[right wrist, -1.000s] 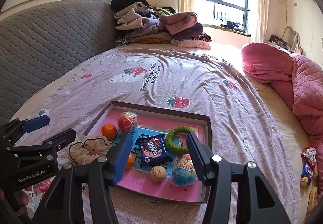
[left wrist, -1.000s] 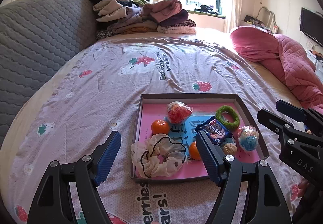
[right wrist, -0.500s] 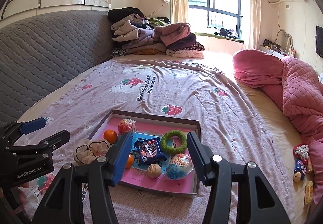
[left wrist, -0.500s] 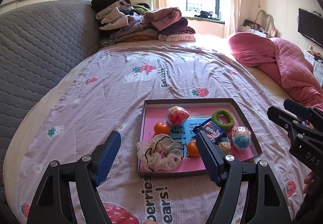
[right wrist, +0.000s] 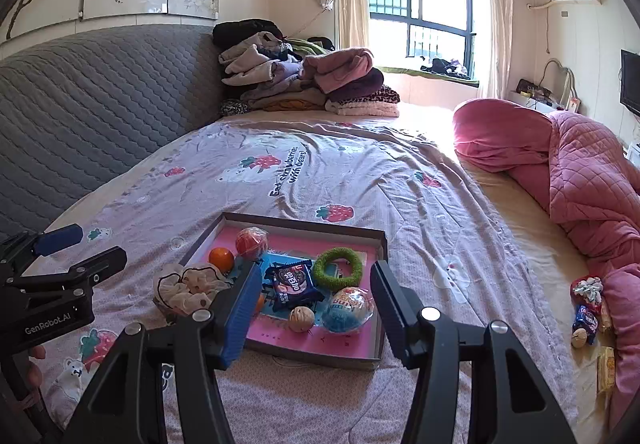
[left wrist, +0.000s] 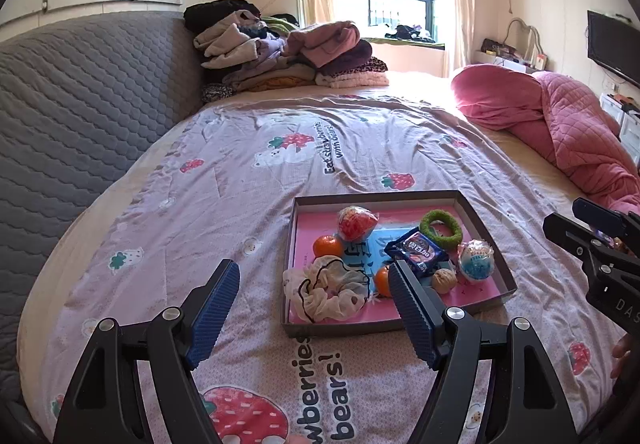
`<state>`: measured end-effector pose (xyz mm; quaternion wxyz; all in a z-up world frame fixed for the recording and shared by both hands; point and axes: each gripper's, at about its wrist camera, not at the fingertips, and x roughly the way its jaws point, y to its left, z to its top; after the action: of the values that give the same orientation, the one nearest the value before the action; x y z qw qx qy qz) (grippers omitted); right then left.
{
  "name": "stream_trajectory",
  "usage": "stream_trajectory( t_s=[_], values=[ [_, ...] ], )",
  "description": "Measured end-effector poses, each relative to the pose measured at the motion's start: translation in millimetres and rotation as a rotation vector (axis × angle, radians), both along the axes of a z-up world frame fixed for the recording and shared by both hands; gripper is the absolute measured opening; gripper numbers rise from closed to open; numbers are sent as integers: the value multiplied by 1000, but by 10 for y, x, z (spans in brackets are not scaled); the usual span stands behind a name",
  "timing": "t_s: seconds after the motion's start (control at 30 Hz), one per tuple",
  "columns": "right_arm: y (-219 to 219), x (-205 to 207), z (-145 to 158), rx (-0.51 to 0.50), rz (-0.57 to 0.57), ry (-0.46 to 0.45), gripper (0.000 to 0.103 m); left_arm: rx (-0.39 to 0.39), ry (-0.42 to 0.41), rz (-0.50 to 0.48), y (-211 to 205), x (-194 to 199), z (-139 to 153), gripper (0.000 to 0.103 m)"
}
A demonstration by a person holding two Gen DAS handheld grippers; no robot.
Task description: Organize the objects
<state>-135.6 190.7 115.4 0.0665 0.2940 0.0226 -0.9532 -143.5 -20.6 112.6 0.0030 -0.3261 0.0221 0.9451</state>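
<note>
Tray (left wrist: 484,222) sits on the bed, filled with snacks and a scrunchie (left wrist: 326,290) spilling over its rim. Both the left gripper (left wrist: 314,314) and right gripper (right wrist: 314,308) are spread wide, empty. Probably go for leftovers by the pink quilt (right wrist: 588,179), approaching low.

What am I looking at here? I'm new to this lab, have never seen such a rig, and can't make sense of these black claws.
There is no robot. A person holds a two-finger gripper in each hand, each with a fisheye camera looking along its fingers. One picture is from the left gripper, the other from the right gripper; each also catches the other at its edge. Both are open and hold nothing.

Ahead is a bed with a strawberry blanket. On it lies a tray holding two oranges, a green ring, a cookie pack, a walnut, two wrapped balls and a scrunchie that hangs over its rim. More small items lie beside the pink quilt.
</note>
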Motion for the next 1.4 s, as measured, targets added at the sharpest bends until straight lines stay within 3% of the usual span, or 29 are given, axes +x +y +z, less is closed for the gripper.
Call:
stream_trajectory(
  t_s=[1.4],
  values=[
    [57,374,-498,-11,-8,-92,56,-4,-85,10,-16,278,-559,78]
  ],
)
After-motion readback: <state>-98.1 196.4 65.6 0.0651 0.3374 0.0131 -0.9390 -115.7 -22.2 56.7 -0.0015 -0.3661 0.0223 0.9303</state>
